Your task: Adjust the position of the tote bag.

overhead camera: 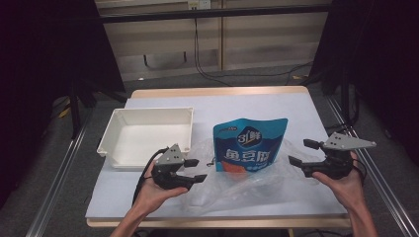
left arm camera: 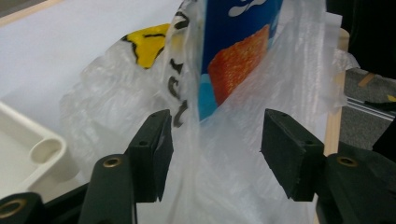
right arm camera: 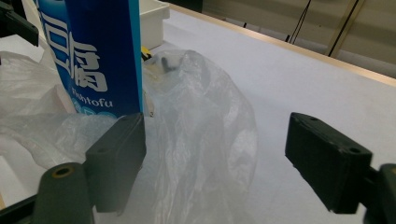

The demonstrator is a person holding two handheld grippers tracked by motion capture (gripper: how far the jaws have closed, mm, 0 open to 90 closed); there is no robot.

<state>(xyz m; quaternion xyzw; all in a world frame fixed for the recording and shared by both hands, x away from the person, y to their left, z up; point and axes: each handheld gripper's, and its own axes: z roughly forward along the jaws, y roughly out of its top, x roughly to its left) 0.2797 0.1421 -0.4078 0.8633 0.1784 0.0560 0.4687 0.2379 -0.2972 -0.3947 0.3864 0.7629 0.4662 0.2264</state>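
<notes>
A blue fish-tofu pouch (overhead camera: pixel 249 145) stands upright inside a crumpled clear plastic bag (overhead camera: pixel 237 190) in the middle of the table. My left gripper (overhead camera: pixel 200 169) hovers at the bag's left edge, open. In the left gripper view its jaws (left arm camera: pixel 215 149) stand apart. Beyond them are the bag film (left arm camera: pixel 243 154) and the pouch (left arm camera: pixel 243 46), and the pads press on nothing. My right gripper (overhead camera: pixel 298 152) is open at the bag's right side. In the right gripper view the jaws (right arm camera: pixel 215 154) frame the bag (right arm camera: pixel 201 121) and the pouch (right arm camera: pixel 100 51) without touching either.
A white plastic tray (overhead camera: pixel 150 110) sits to the left of the bag, close behind my left hand, and its corner shows in the left gripper view (left arm camera: pixel 28 154). The bag carries a yellow and black print (left arm camera: pixel 149 44). Bare table lies behind and to the right of the bag.
</notes>
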